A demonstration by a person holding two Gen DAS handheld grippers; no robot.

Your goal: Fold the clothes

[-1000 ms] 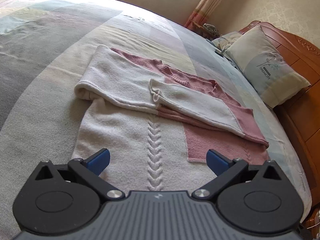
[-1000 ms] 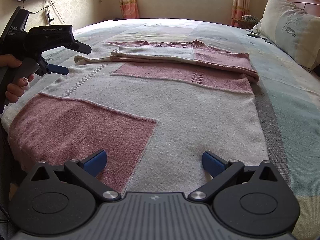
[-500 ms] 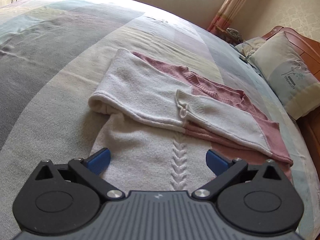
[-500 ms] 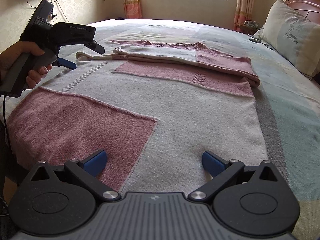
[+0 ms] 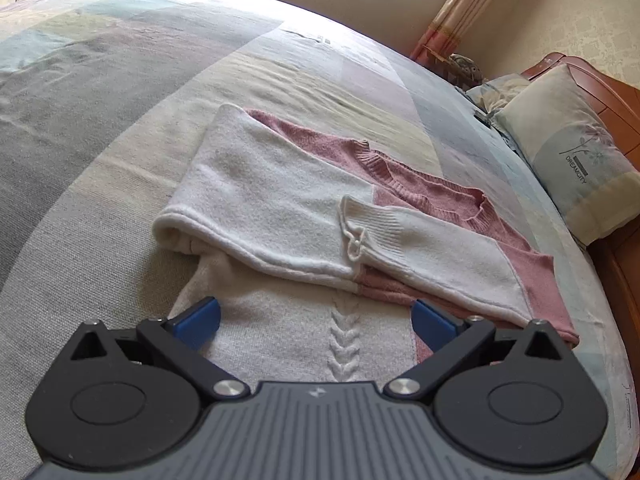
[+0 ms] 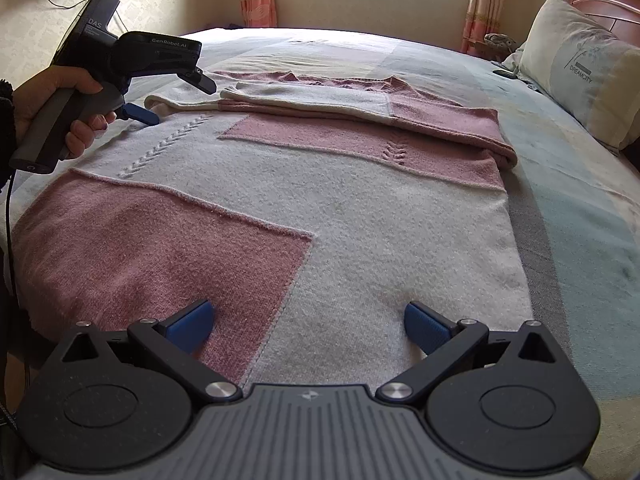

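1. Left wrist view: pink-and-cream sweater (image 5: 280, 208) flat on the bed (image 5: 100, 120), collar toward the far side. Both sleeves already laid across the chest: cream sleeve (image 5: 260, 200) over the upper body, ribbed cuff (image 5: 360, 220) of the second sleeve resting on top of it. Sleeve stage judged done.

2. Same view: lower body with cable-knit stripe (image 5: 344, 340) unfolded, running toward the camera. Bottom-to-top fold judged outstanding.

3. Same view: left gripper (image 5: 316, 316) spread wide, blue pads well apart, nothing between them. Poised low over the cream panel just below the folded sleeves, tilted slightly downward.

4. Right wrist view: sweater (image 6: 360, 208) seen from the hem end. Body spread full length, pink panel (image 6: 160, 240) near left, sleeves stacked at the far end. Near hem edge hidden behind the gripper body; exact lie there not determinable.

5. Same view: right gripper (image 6: 308, 322) fully apart, holding nothing, low over the hem region, pads close to the knit. Contact with the cloth cannot be told.

6. Same view: left gripper (image 6: 176, 96) at the far left beside the sleeve fold, fingers pointed at the sweater's left edge, held in a hand (image 6: 60, 116) wrapped round the handle.

7. Judgement: garment part-folded; 2 sleeves in, body fold remaining.
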